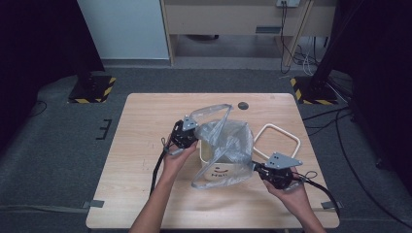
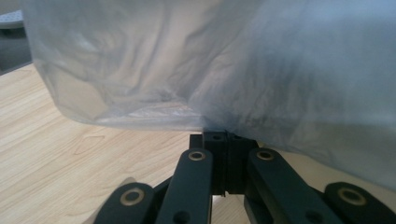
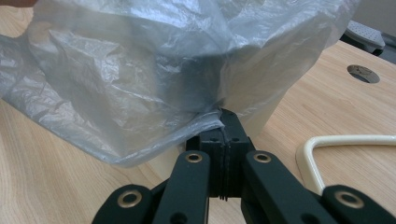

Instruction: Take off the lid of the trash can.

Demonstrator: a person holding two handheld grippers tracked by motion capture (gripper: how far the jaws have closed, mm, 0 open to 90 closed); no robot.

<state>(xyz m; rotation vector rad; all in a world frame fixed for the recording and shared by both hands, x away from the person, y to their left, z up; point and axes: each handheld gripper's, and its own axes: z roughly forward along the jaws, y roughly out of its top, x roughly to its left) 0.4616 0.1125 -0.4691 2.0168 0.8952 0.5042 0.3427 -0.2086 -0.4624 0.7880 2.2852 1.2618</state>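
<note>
A translucent grey plastic bag (image 1: pixel 226 138) is draped over a small cream bin (image 1: pixel 217 172) at the middle of the wooden table (image 1: pixel 145 145). My left gripper (image 1: pixel 196 138) is shut on the bag's left edge, at the bin's far left corner. My right gripper (image 1: pixel 256 166) is shut on the bag's right edge, beside the bin's near right corner. In the left gripper view the jaws (image 2: pixel 226 136) pinch the film of the bag (image 2: pixel 233 70). In the right gripper view the gripper (image 3: pixel 225 117) pinches a gathered fold of the bag (image 3: pixel 140 70) against the bin (image 3: pixel 264 109).
A cream square ring (image 1: pixel 293 140) lies flat on the table just right of the bin, also seen as the ring (image 3: pixel 309 158) in the right gripper view. A round cable hole (image 1: pixel 243 105) sits near the table's far edge. Black stands and cables lie on the floor around.
</note>
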